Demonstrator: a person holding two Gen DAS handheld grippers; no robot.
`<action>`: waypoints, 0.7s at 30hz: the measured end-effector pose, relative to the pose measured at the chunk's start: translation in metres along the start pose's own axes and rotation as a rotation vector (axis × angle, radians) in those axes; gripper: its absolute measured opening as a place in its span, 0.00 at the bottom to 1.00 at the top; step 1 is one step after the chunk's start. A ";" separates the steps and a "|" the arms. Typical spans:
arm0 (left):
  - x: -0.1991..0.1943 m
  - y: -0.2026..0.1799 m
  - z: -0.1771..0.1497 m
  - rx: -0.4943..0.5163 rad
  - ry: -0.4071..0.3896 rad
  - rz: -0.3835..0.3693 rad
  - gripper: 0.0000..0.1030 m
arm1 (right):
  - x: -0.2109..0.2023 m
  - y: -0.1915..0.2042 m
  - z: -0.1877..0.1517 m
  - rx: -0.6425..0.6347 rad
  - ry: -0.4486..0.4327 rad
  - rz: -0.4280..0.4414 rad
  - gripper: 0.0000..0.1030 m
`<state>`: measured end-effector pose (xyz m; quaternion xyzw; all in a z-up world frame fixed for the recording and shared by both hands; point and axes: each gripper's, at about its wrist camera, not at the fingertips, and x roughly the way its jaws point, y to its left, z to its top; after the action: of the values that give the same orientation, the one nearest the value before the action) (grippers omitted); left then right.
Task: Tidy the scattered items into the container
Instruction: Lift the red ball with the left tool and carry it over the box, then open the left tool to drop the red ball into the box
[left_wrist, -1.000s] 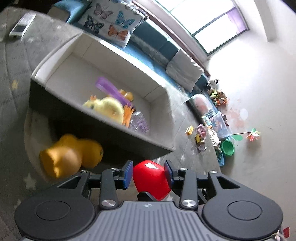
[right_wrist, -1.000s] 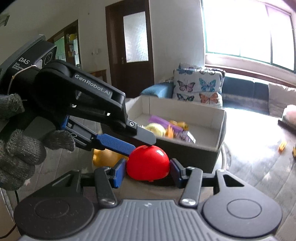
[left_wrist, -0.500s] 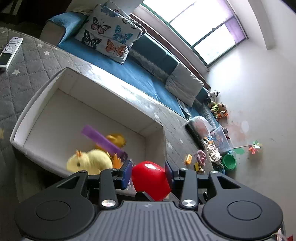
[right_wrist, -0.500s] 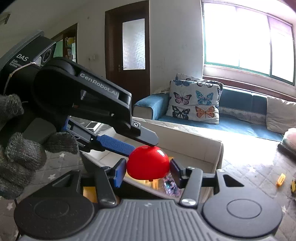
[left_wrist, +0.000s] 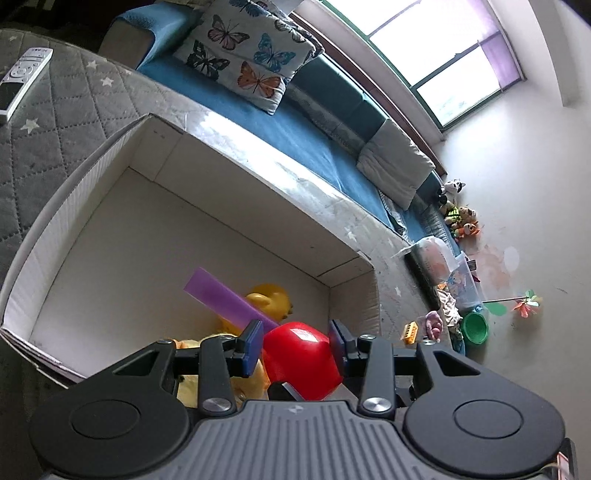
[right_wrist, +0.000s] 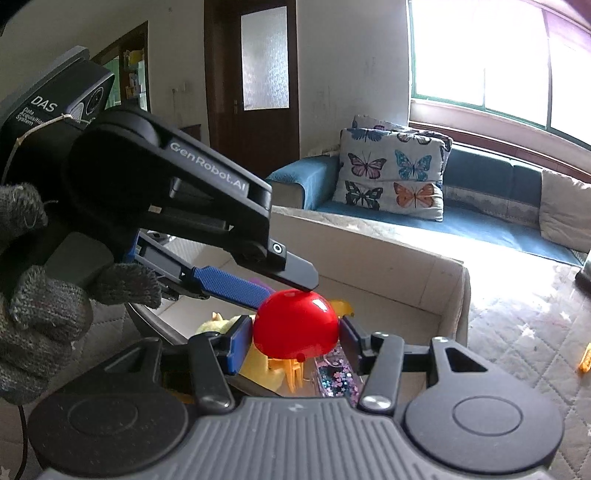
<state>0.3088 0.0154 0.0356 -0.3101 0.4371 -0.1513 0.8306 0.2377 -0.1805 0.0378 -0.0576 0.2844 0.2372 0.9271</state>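
Red ball (left_wrist: 300, 356) (both grippers pinching) hangs inside box rim (left_wrist: 280, 173).

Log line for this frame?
phase: carry | red glossy plastic dome: clamped by left gripper and right gripper | position: above white cardboard box

A home living room: blue sofa (right_wrist: 480, 206) with butterfly cushion (right_wrist: 391, 181) at two o'clock, wooden door (right_wrist: 255, 85) at twelve, floor toys (left_wrist: 461, 221).

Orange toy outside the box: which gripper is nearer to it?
Right, probably. The orange toy lies right of the right gripper; the left gripper reaches in from the opposite side.
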 end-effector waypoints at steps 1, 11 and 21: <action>0.000 0.001 0.000 -0.001 -0.001 0.002 0.40 | 0.001 0.000 0.000 0.001 0.002 0.000 0.51; -0.007 0.000 -0.004 0.030 -0.024 0.035 0.40 | 0.007 -0.002 0.003 0.027 0.029 -0.010 0.51; -0.027 0.000 -0.015 0.076 -0.051 0.058 0.40 | 0.005 -0.002 0.000 0.053 0.050 -0.022 0.52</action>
<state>0.2815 0.0235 0.0463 -0.2690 0.4186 -0.1358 0.8567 0.2429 -0.1803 0.0349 -0.0419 0.3132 0.2179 0.9234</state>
